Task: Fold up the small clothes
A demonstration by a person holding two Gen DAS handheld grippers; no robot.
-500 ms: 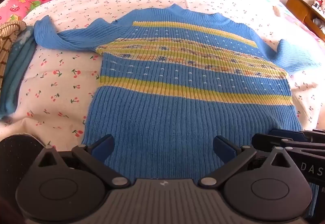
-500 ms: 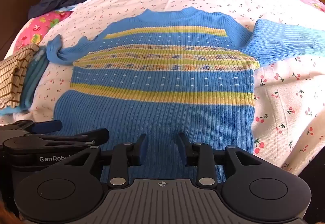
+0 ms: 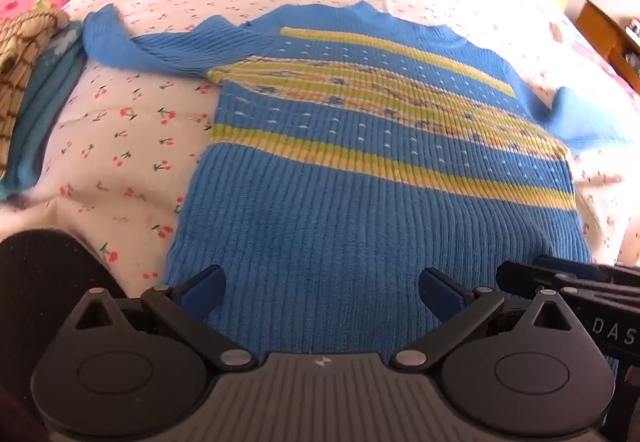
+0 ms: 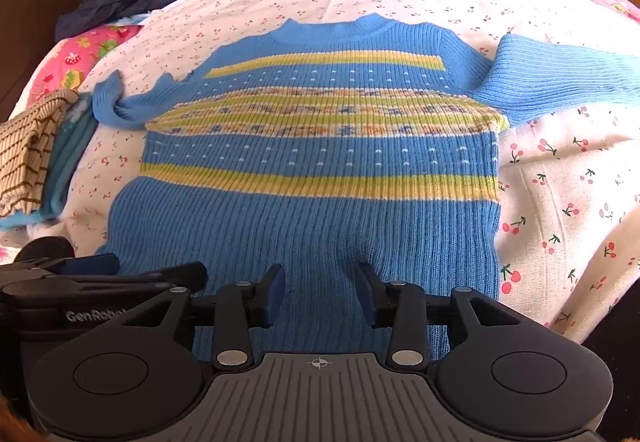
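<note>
Hovering over the bottom hem of a blue striped sweater (image 3: 360,201), the left gripper (image 3: 320,290) has its jaws spread wide, with nothing between them but ribbed knit lying flat on the cherry-print bedspread (image 3: 120,161). Straight ahead of the jaws the body runs up to the collar; the sleeve ahead and to their left is crumpled back on itself, and the sleeve ahead and to their right trails off toward the edge of the view. Just right of the right-hand jaw sits the other gripper's black frame — the two tools stand side by side at the hem, likely so both lower corners can be taken at once. Far to the left lies a stack of folded clothes (image 3: 24,81).

In the right wrist view, the right gripper (image 4: 320,294) has its jaws parted, though less widely, also empty and low over the hem. The sweater (image 4: 320,169) spreads ahead of them face up, its right sleeve stretched out flat ahead and to the right. The left gripper (image 4: 84,266) shows close beside the left-hand jaw. The garment appears smoothed out and unfolded — no fold has been made yet, judging by how it lies.
</note>
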